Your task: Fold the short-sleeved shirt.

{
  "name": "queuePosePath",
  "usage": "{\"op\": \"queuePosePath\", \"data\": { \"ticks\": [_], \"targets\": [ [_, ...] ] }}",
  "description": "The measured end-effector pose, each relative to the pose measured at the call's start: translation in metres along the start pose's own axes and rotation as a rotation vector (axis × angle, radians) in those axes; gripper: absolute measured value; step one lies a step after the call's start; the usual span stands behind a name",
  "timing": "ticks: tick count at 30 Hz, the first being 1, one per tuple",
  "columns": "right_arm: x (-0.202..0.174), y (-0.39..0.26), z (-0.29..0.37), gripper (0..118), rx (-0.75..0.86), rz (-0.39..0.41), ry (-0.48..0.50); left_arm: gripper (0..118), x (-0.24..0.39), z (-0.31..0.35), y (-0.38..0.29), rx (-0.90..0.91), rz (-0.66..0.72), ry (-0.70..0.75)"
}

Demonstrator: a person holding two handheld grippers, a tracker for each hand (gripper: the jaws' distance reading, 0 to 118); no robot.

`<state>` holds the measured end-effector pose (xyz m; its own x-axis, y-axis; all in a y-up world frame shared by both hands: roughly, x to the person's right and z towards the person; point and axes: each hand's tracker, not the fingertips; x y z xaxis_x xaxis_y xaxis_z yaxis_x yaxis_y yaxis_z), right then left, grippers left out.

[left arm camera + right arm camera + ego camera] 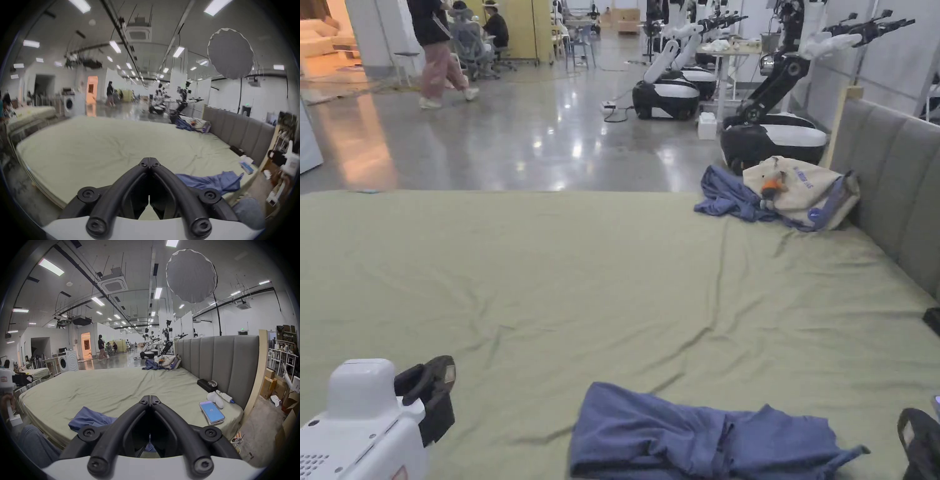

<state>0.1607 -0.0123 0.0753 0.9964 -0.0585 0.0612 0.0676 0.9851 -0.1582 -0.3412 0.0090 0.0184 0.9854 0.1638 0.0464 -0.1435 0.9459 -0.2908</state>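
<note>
Blue shirt [700,434] crumpled (soft folds) on wrinkled green sheet [581,281].

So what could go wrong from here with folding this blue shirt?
The blue shirt lies bunched at the bed's near edge, so a pull could drag it off. Both claws, left claw and right claw, are shut and must open first. The phone lies close enough to get knocked.

No text I can read anywhere. Tote bag [800,187] at the far end of my bed has blue print, too small to make out. Phone [211,414] screen lit blue with a white logo, illegible. Red-and-white sticker [400,473] on my left gripper [434,390], cut off.
</note>
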Motion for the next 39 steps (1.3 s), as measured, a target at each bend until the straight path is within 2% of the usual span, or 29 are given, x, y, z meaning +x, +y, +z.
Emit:
{"op": "queuePosePath", "data": {
  "ticks": [1,2,3,5,6,7,8,10,13,14,16,17,18,19,20,21,22,24,26,27,28,30,32,38,39],
  "targets": [
    [-0.001,0.0,0.0,1,-0.01,0.0,0.01,17,0.003,-0.006,-0.002,0.002,-0.016,0.041],
    [-0.001,0.001,0.0,1,-0.014,0.001,0.013,74,0.006,-0.015,-0.001,-0.044,-0.007,0.029],
    [-0.002,0.002,0.0,1,-0.019,0.003,0.016,118,0.006,-0.031,0.003,-0.111,0.036,-0.027],
    [-0.001,0.004,-0.003,1,-0.029,0.006,0.039,118,-0.001,-0.09,0.0,-0.402,0.238,-0.265],
    [-0.002,0.005,-0.005,1,-0.031,0.008,0.038,118,-0.016,-0.124,-0.005,-0.474,0.341,-0.487],
    [-0.001,0.005,-0.007,1,-0.033,0.009,0.039,118,-0.016,-0.162,-0.014,-0.567,0.496,-0.53],
    [-0.001,0.005,-0.01,1,-0.033,0.009,0.04,118,-0.018,-0.2,-0.025,-0.688,0.593,-0.579],
    [0.0,0.004,-0.015,1,-0.035,0.011,0.036,118,-0.022,-0.258,-0.05,-0.863,0.727,-0.597],
    [0.005,0.004,-0.02,1,-0.041,-0.003,0.026,118,0.002,-0.287,-0.098,-1.007,0.648,-0.458],
    [0.005,0.004,-0.022,1,-0.043,-0.004,0.014,118,0.006,-0.293,-0.108,-1.044,0.663,-0.459],
    [0.009,0.003,-0.027,1,-0.053,-0.007,0.002,118,0.015,-0.286,-0.094,-0.966,0.665,-0.564],
    [0.01,0.002,-0.029,1,-0.06,-0.011,-0.008,118,0.023,-0.284,-0.092,-0.988,0.672,-0.687],
    [0.011,0.0,-0.033,1,-0.072,-0.01,-0.02,108,0.028,-0.283,-0.094,-1.005,0.686,-0.759],
    [0.012,-0.001,-0.036,1,-0.081,-0.009,-0.02,37,0.024,-0.295,-0.095,-1.037,0.714,-0.722],
    [0.013,-0.004,-0.04,1,-0.091,-0.011,-0.017,7,0.029,-0.3,-0.101,-1.039,0.68,-0.648],
    [0.013,-0.006,-0.042,1,-0.104,-0.016,-0.02,7,0.024,-0.309,-0.108,-1.027,0.643,-0.6],
    [0.011,-0.007,-0.044,1,-0.114,-0.018,-0.02,7,0.02,-0.315,-0.111,-1.039,0.641,-0.633],
    [0.007,-0.008,-0.042,1,-0.116,-0.012,-0.013,7,0.014,-0.308,-0.113,-1.002,0.703,-0.623],
    [0.003,-0.008,-0.042,1,-0.116,0.011,0.001,7,-0.009,-0.306,-0.103,-1.007,0.677,-0.663],
    [0.001,-0.008,-0.044,1,-0.121,0.023,0.007,7,-0.026,-0.287,-0.086,-1.007,0.616,-0.637],
    [-0.001,-0.009,-0.045,1,-0.125,0.027,0.011,7,-0.036,-0.283,-0.083,-1.029,0.615,-0.63],
    [-0.003,-0.009,-0.049,1,-0.133,0.031,0.025,7,-0.077,-0.264,-0.064,-0.998,0.545,-0.524],
    [-0.007,-0.009,-0.051,1,-0.133,0.029,0.034,7,-0.108,-0.238,-0.04,-0.96,0.59,-0.435],
    [-0.012,-0.013,-0.054,1,-0.14,0.019,0.061,7,-0.168,-0.181,0.009,-0.97,0.391,-0.15],
    [-0.013,-0.013,-0.053,1,-0.141,0.021,0.066,7,-0.185,-0.189,0.021,-0.96,0.387,-0.121]
  ]
}}
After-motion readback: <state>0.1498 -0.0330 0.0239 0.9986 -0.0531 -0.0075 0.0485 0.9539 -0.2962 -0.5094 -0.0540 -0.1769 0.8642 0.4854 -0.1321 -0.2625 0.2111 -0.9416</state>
